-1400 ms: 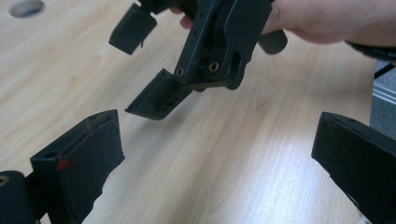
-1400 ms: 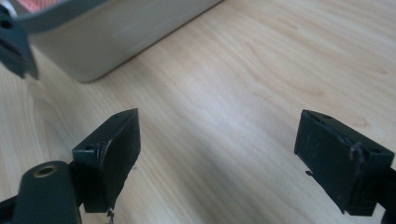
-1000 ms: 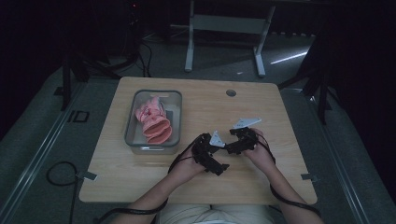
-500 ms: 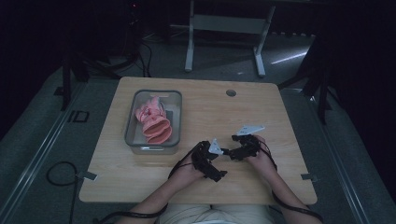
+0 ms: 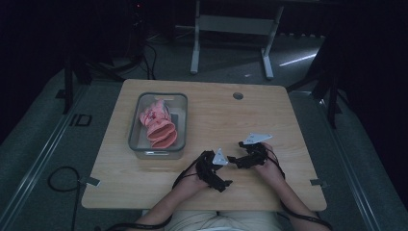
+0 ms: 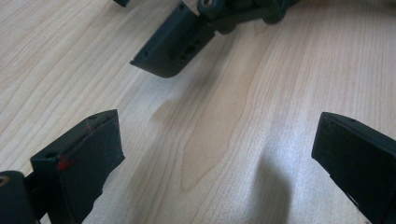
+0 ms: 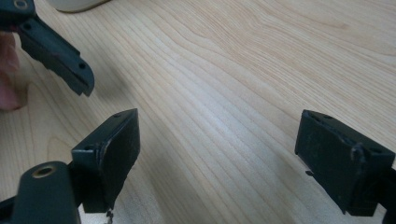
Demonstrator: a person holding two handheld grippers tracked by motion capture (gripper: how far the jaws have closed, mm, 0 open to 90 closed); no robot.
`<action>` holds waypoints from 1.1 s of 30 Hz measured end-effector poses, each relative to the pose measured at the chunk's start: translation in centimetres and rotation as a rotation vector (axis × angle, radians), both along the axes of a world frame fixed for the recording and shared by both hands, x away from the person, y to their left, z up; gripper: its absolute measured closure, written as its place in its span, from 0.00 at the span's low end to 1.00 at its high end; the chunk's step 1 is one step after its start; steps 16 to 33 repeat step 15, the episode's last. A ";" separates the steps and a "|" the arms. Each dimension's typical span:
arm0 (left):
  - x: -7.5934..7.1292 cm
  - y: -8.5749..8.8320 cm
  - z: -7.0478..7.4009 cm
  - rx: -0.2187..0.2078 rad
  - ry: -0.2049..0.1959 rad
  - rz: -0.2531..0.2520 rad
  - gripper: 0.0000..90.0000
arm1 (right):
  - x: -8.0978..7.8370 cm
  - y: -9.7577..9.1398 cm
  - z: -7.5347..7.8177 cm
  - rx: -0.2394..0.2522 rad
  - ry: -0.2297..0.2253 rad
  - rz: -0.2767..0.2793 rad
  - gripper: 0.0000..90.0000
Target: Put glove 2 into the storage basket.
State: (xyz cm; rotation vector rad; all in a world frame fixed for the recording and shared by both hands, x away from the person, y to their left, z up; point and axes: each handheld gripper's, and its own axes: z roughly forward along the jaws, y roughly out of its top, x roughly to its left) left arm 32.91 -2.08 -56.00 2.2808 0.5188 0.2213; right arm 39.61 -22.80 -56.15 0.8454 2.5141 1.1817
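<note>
Hands at the near edge of a wooden table (image 5: 288,120) hold two black grippers close together. The left gripper (image 6: 219,154) and the right gripper (image 7: 217,149) both have jaws spread wide, with nothing between them but bare wood. Farther off to the left, well apart from them, a clear tub (image 5: 180,122) holds a pink cloth (image 5: 158,126).
</note>
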 end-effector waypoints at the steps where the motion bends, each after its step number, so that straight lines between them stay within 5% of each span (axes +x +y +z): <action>1: 0.0 0.0 -0.1 0.004 -0.007 0.000 0.02 | 0.0 0.0 0.0 0.001 -0.003 0.001 0.15; 7: -0.1 0.4 -0.1 -0.029 -0.002 0.004 0.02 | -0.2 0.0 -0.2 -0.006 -0.021 0.003 0.15; 33: -0.1 0.5 -0.2 -0.022 -0.019 0.002 0.02 | -0.3 0.0 -0.2 -0.009 -0.034 -0.001 0.15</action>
